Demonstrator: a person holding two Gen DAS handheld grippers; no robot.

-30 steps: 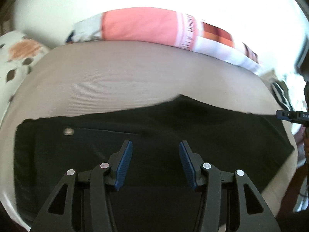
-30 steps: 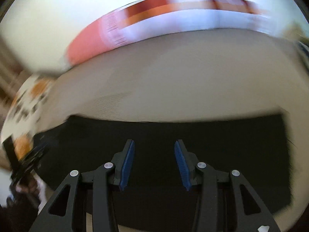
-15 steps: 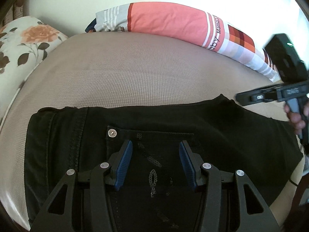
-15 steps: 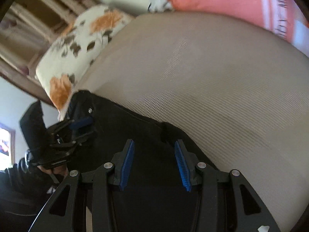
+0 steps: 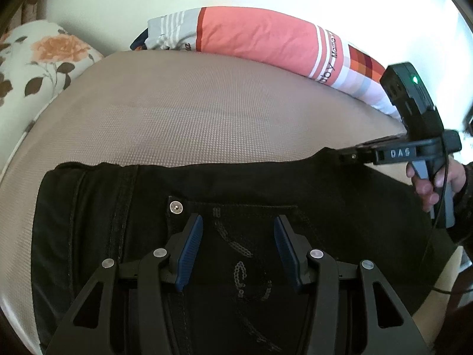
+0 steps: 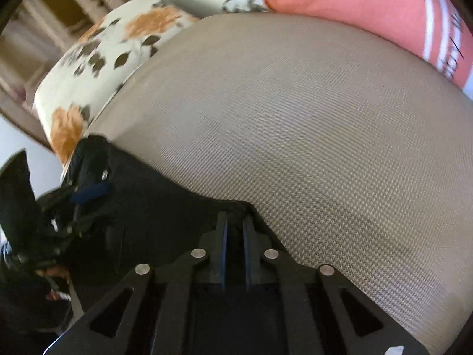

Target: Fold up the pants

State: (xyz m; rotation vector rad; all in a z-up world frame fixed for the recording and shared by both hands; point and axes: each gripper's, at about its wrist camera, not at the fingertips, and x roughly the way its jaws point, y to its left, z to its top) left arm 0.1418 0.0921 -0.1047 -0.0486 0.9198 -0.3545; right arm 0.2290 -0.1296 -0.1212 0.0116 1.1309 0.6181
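Black pants [image 5: 325,195] lie flat across the beige mesh bed [image 5: 207,118], waistband to the left, a riveted back pocket with a sequin pattern under my left gripper [image 5: 238,219]. That gripper hovers open over the pocket with nothing pressed between its blue pads. My right gripper [image 6: 234,217] is closing its jaws on a raised peak of the pants' far edge [image 6: 165,207], and the black fabric is pinched between them. In the left wrist view the right gripper [image 5: 343,156] reaches in from the right onto that edge. The left gripper [image 6: 88,192] shows at the lower left of the right wrist view.
A pink striped pillow [image 5: 257,35] lies along the far side of the bed by the white wall. A floral pillow [image 5: 38,56] sits at the far left corner. A person's hand [image 5: 428,183] grips the right tool's handle. Bare mesh stretches beyond the pants.
The right gripper swung in over the pants to their far edge, and its jaws have now closed on the fabric there. The left gripper settled over the back pocket and has held still since.
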